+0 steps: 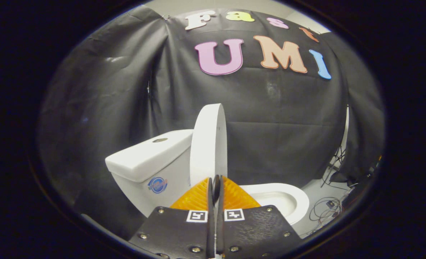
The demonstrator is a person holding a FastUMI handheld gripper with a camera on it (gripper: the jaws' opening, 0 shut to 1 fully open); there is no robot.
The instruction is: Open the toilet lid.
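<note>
Toilet lid (pixel 208 142) stands raised at the centre of the frame, upright and seen nearly edge-on, rising just beyond the claw (pixel 215 187). The claw's two fingers (pixel 198 198) are pressed together at the bottom centre of the frame with nothing held between them; only a thin dark seam runs where they meet, and a square marker sits on each side of that seam. The fingertips lie just in front of the lid's lower part; whether they touch it cannot be told.

Left of the lid, in the lower left of the frame, is the tank (pixel 151 162), with a round flush button (pixel 160 140) on its top and a round sticker (pixel 157 185) on its front. Right of the fingers, in the lower right, the open bowl (pixel 288 198) shows its rim and hollow. Further right, cables (pixel 324 210) trail over the pale floor (pixel 315 190) beside a dark stand.
</note>
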